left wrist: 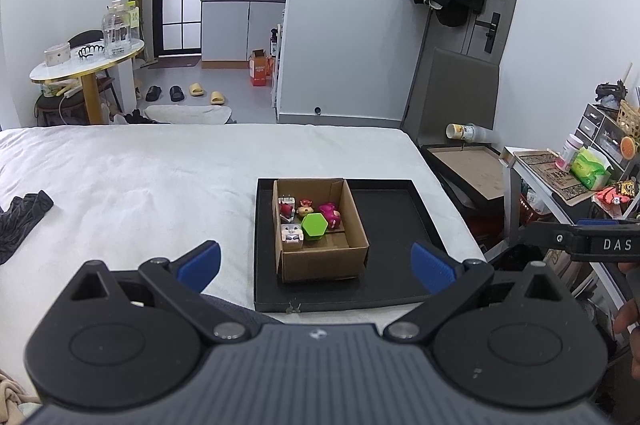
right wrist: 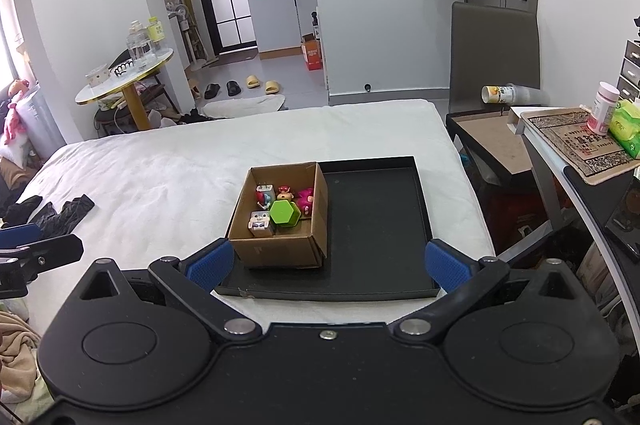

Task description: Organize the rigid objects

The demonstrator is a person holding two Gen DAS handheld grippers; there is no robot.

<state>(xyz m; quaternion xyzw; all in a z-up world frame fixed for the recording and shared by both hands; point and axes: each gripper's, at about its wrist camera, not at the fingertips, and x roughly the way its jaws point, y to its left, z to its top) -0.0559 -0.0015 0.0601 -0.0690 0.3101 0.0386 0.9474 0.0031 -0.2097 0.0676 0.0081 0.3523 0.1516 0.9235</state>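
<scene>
1. Your right gripper (right wrist: 327, 263) is wide open, with its blue fingertips (right wrist: 211, 264) far apart and nothing between them.
2. A black tray (right wrist: 376, 225) lies on the white bed (right wrist: 160, 181), near the bed's right edge.
3. A brown cardboard box (right wrist: 280, 249) sits in the tray's left half, and the tray's right half is bare.
4. Inside the box you can see a green six-sided block (right wrist: 284, 213), a pink toy (right wrist: 306, 199), a grey and white cube toy (right wrist: 260, 223) and two more small toys at the back.
5. Dark clothes (right wrist: 64, 211) lie near the bed's left edge.
6. Part of your left gripper (right wrist: 36, 253) shows at the left side.

white letters "das" on the right tongs (left wrist: 592, 245); nothing else legible.
</scene>
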